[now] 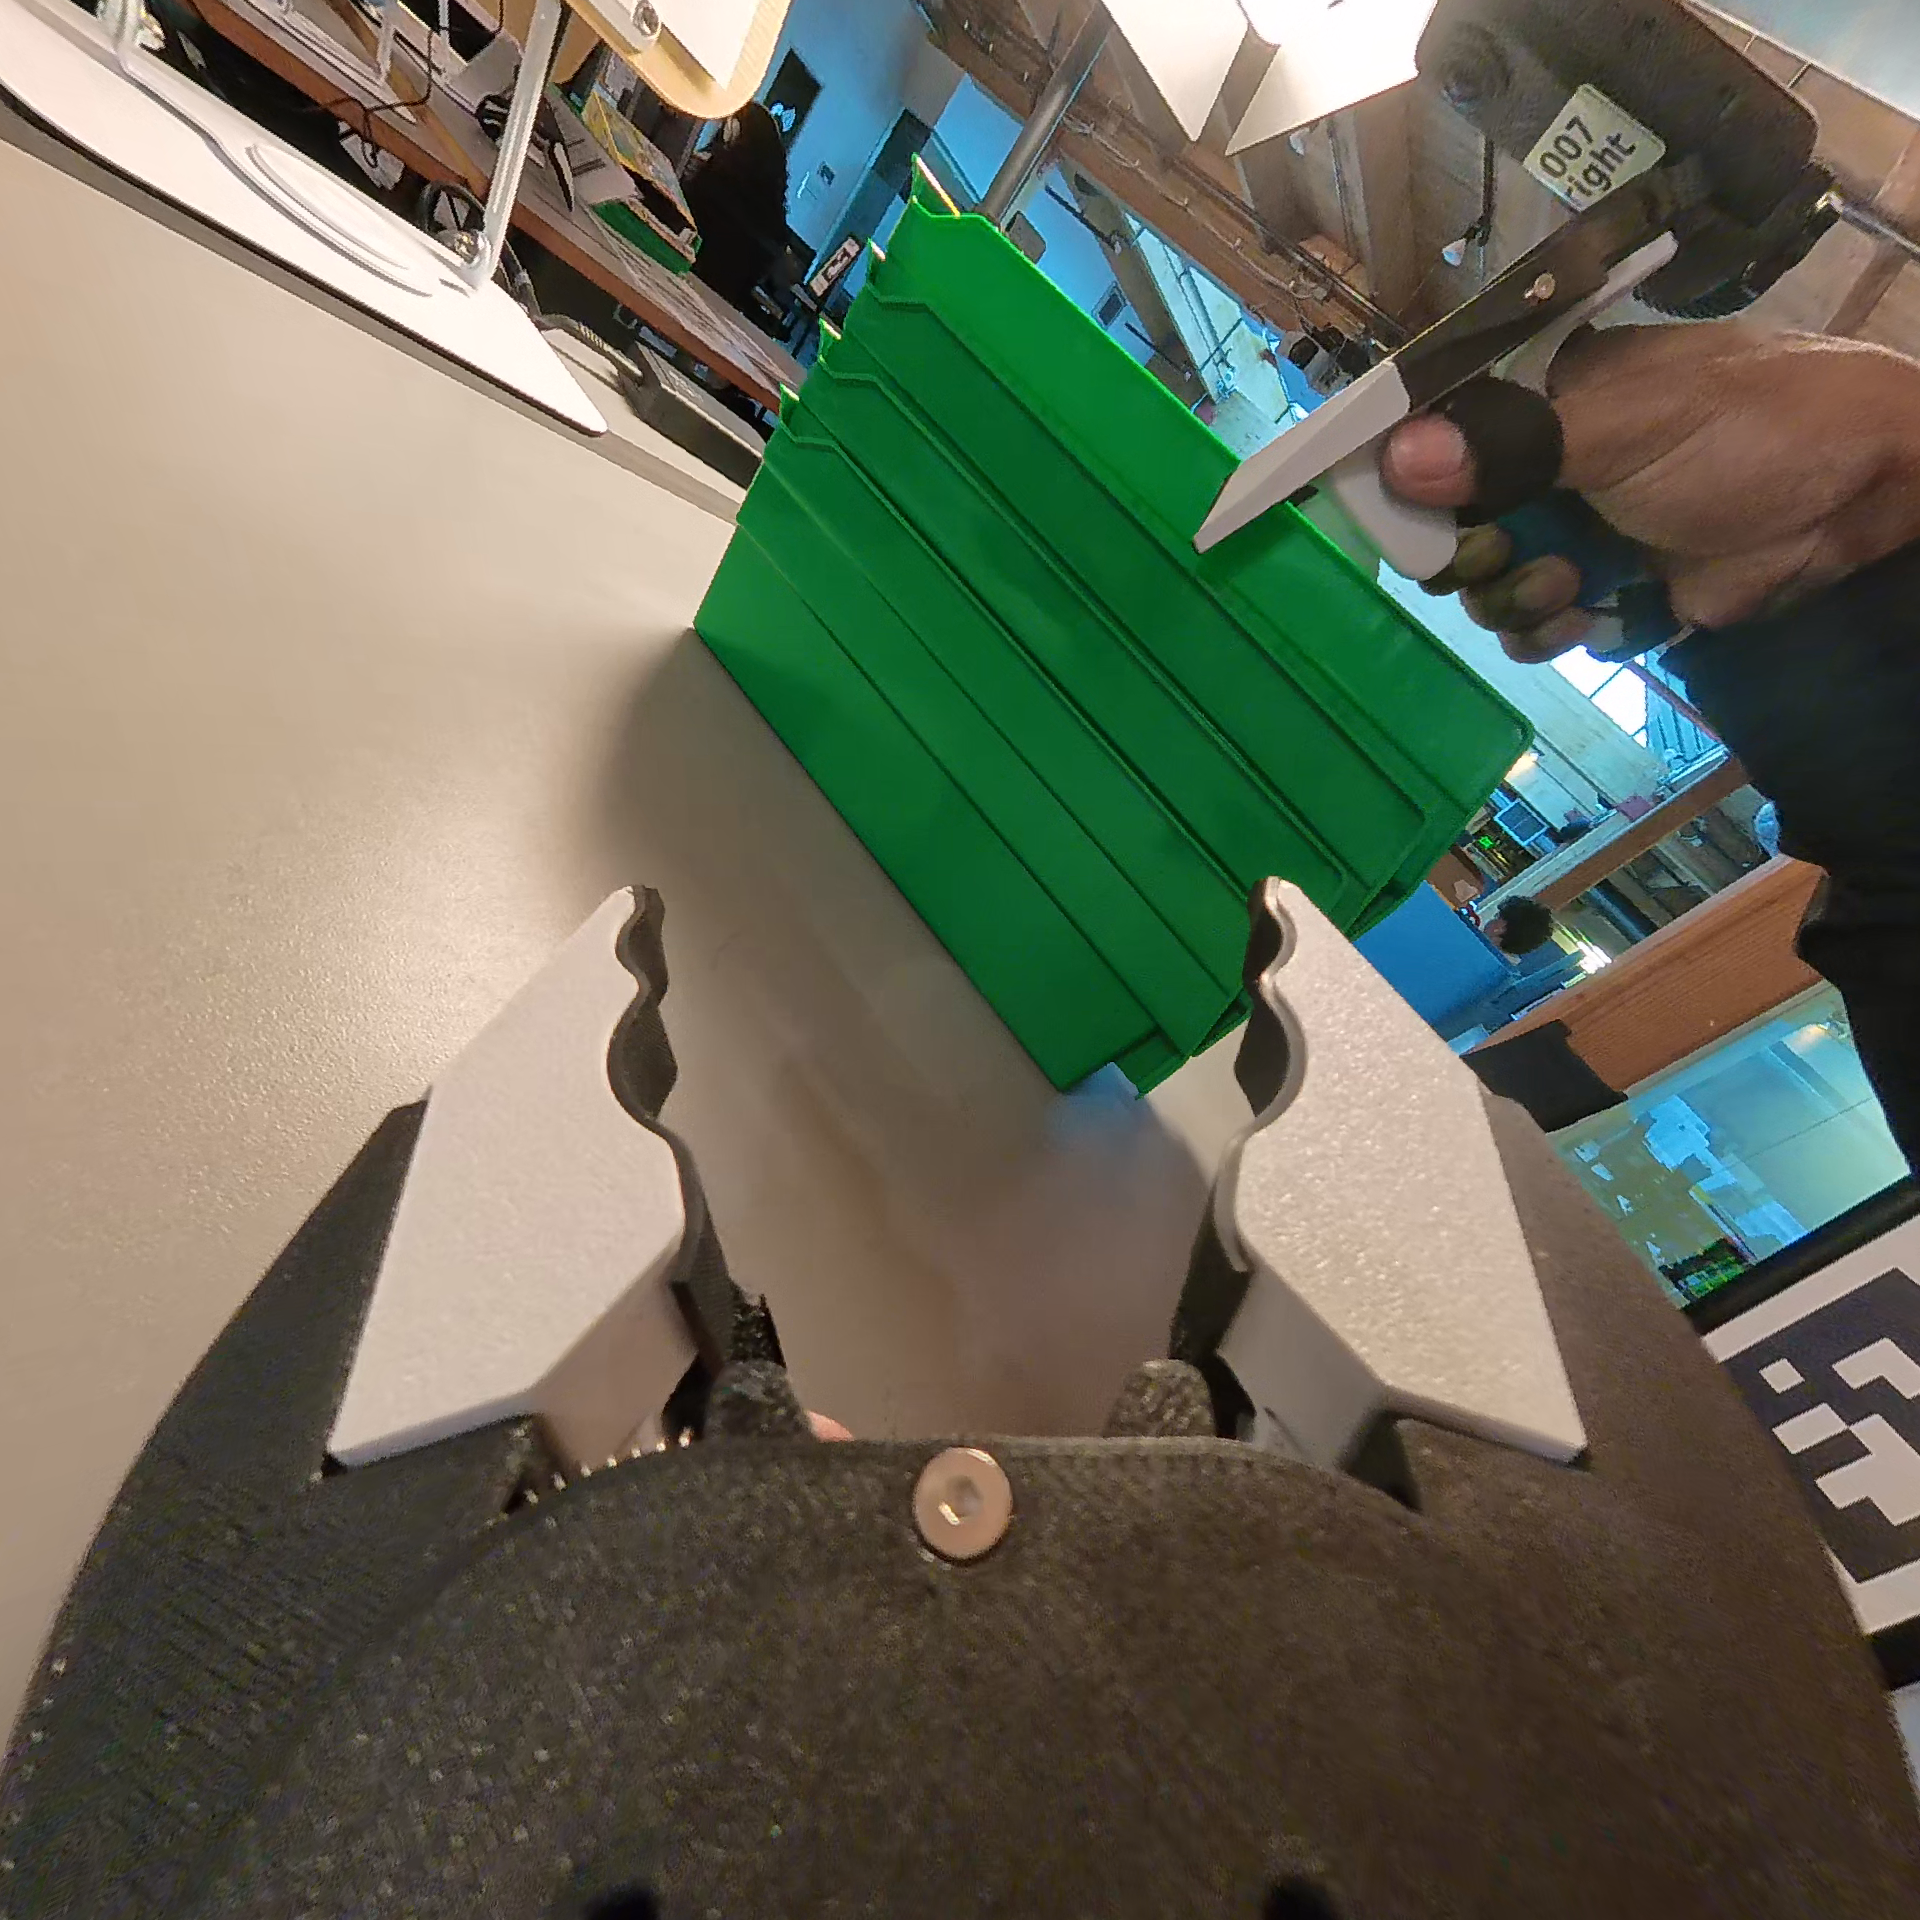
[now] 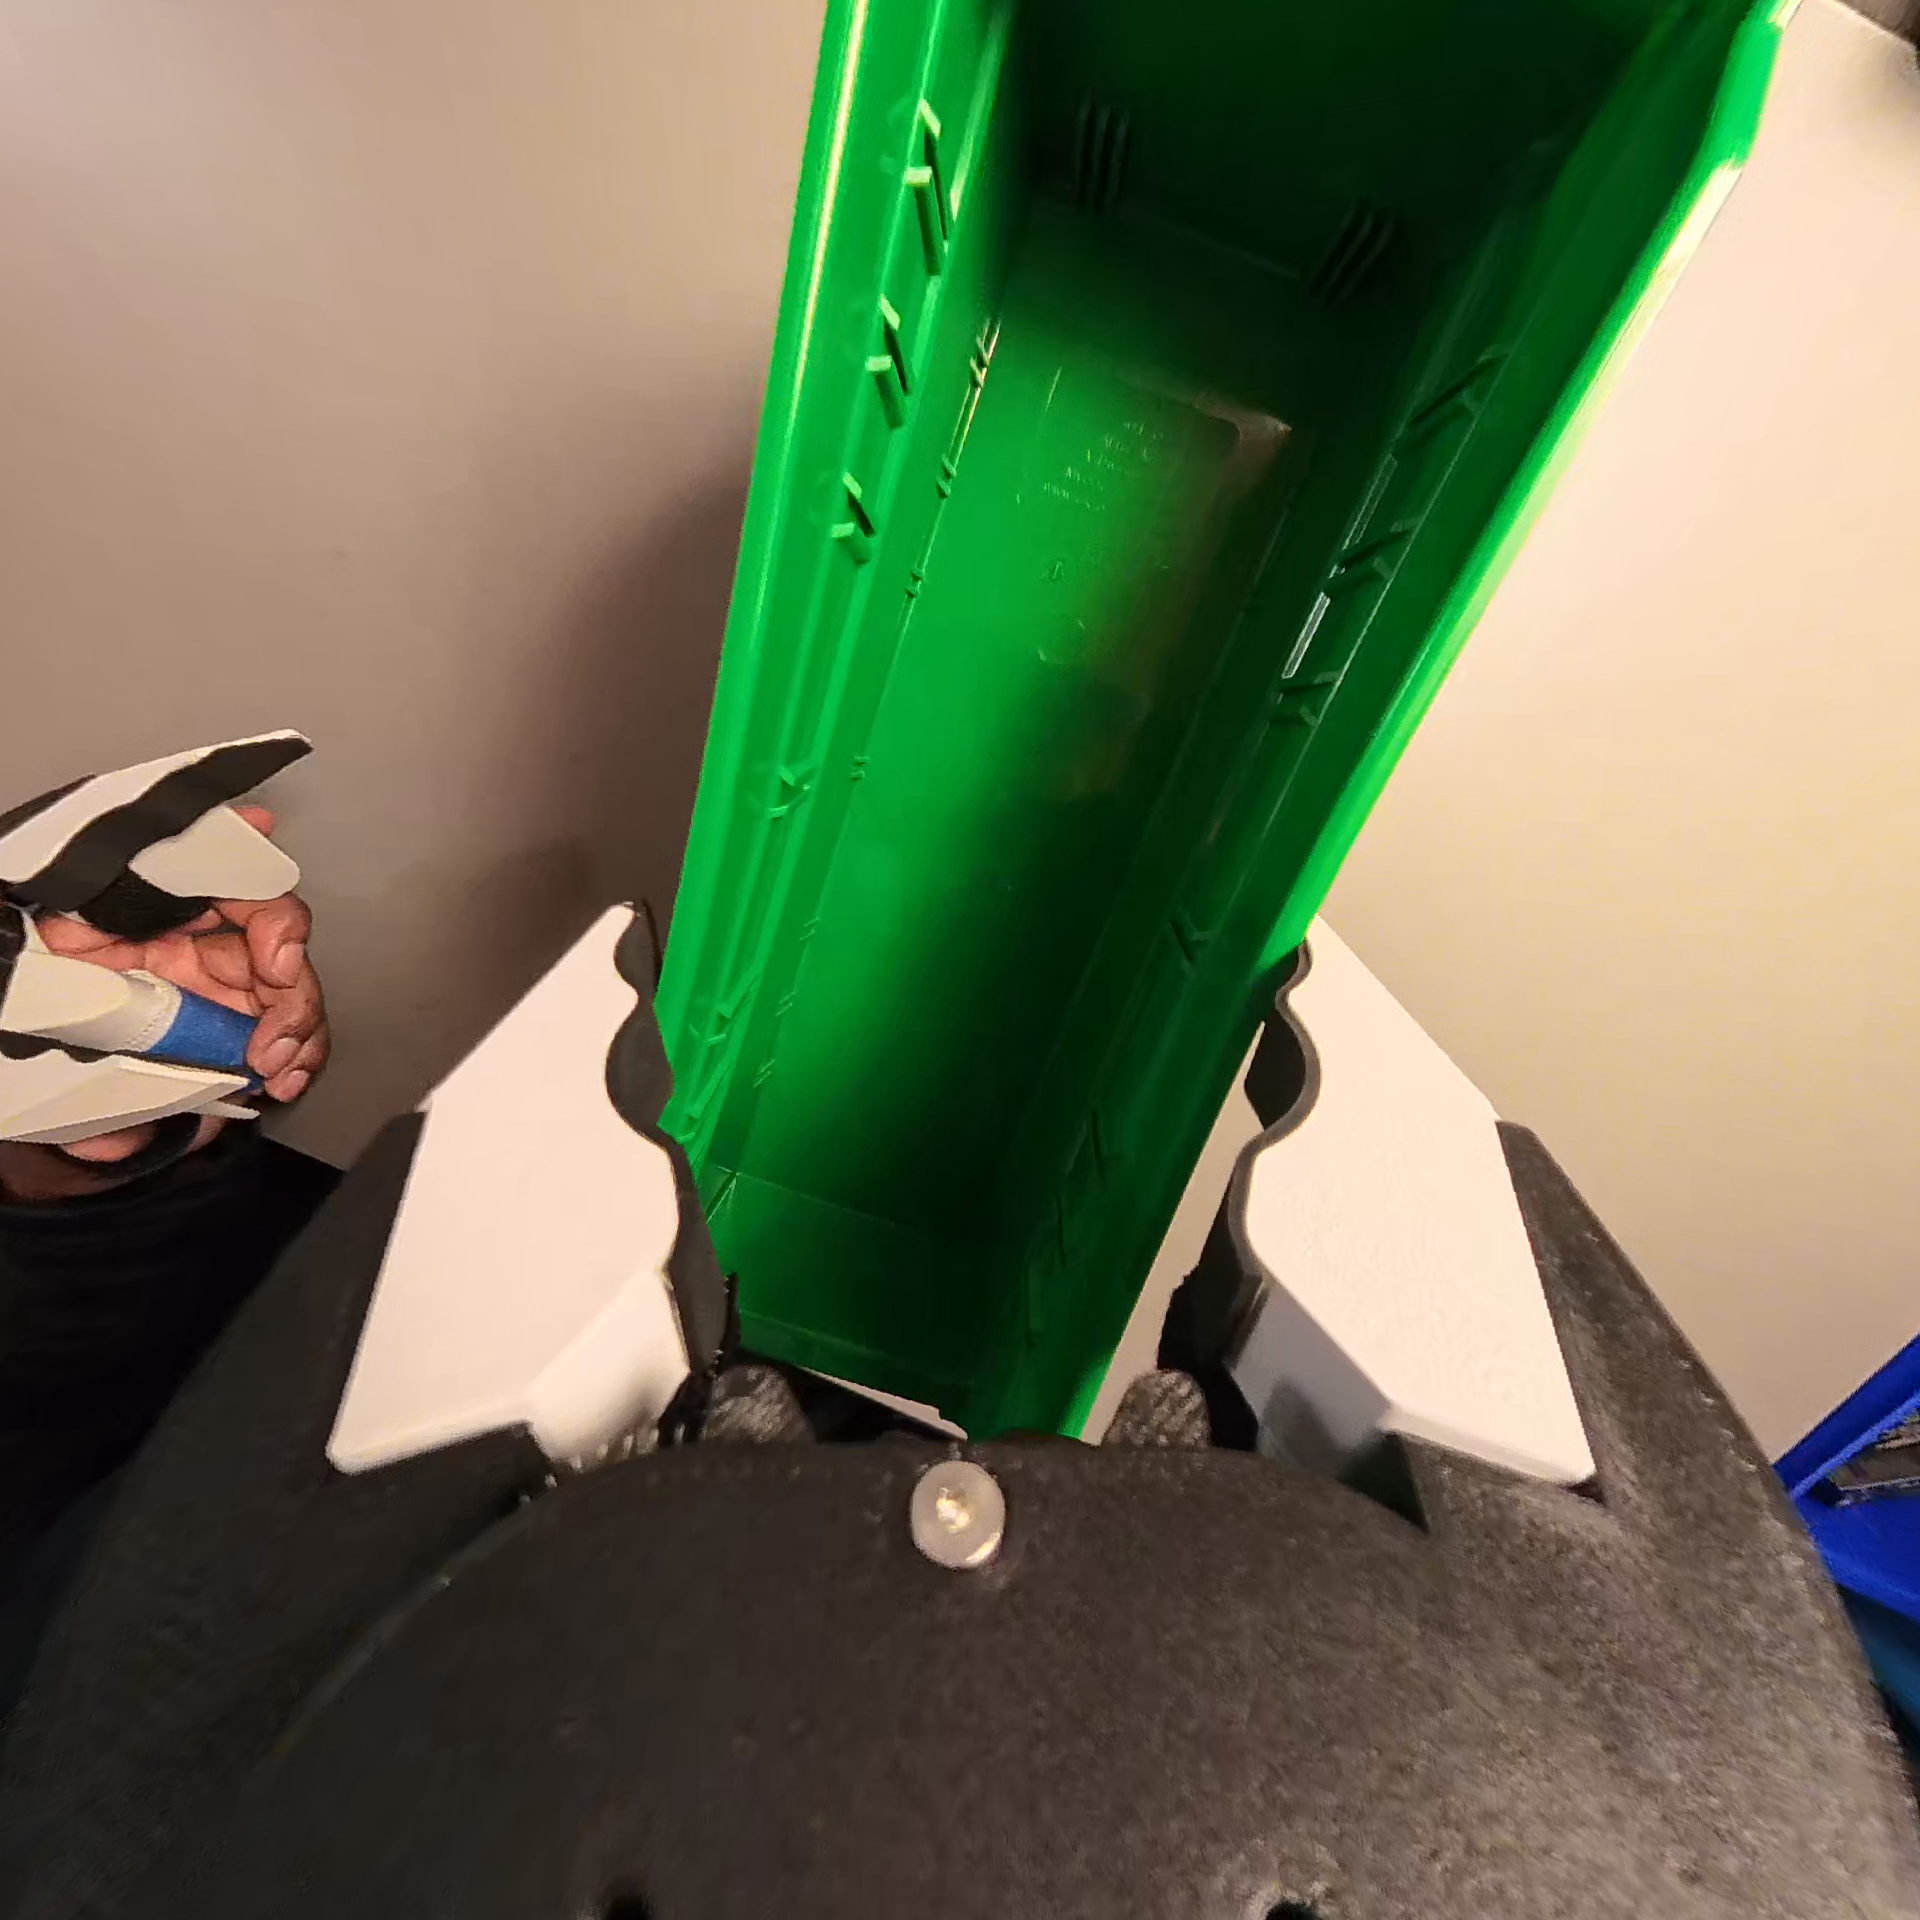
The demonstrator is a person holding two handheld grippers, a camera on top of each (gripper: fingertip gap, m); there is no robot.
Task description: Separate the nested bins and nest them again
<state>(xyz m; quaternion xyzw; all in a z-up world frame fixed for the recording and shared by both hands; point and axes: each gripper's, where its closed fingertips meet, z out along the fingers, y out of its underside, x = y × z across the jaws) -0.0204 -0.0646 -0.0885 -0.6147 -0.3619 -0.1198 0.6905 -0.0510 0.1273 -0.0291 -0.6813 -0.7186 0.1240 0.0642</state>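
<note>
Standing near the middle of a pale grey table (image 1: 260, 727), a stack of green bins (image 1: 1039, 727) sits nested one inside another, with four or so stepped rims showing along its long side. Seen from above, the top bin (image 2: 1091, 727) is long, narrow and open, with small moulded ribs running down its inner walls. The right tongs (image 2: 961, 1039) straddle the near end of this top bin, and both dark wavy pads (image 2: 639, 1039) lie against its outer walls, so these tongs are gripping the green bin; from the other side only one white finger shows, resting at the top rim, with a hand (image 1: 1714, 488) around the handle. The left tongs (image 1: 951, 1018) are spread wide over bare table in front of the stack, their pads clear of the bins and nothing between them. The table top is matte, smooth and uncluttered around the stack, which throws a soft shadow toward the left tongs. At the far edge of the table lies a flat white stand (image 1: 312, 239) with a slanted leg. Beyond it the room is a workshop: wooden benches (image 1: 665, 301) with cables and boxes, blue walls (image 1: 831, 104), wooden beams overhead (image 1: 1195, 156), bright windows to the right, and a person (image 1: 1522, 925) far off. A blue crate (image 2: 1860, 1455) shows at the table's right edge.
</note>
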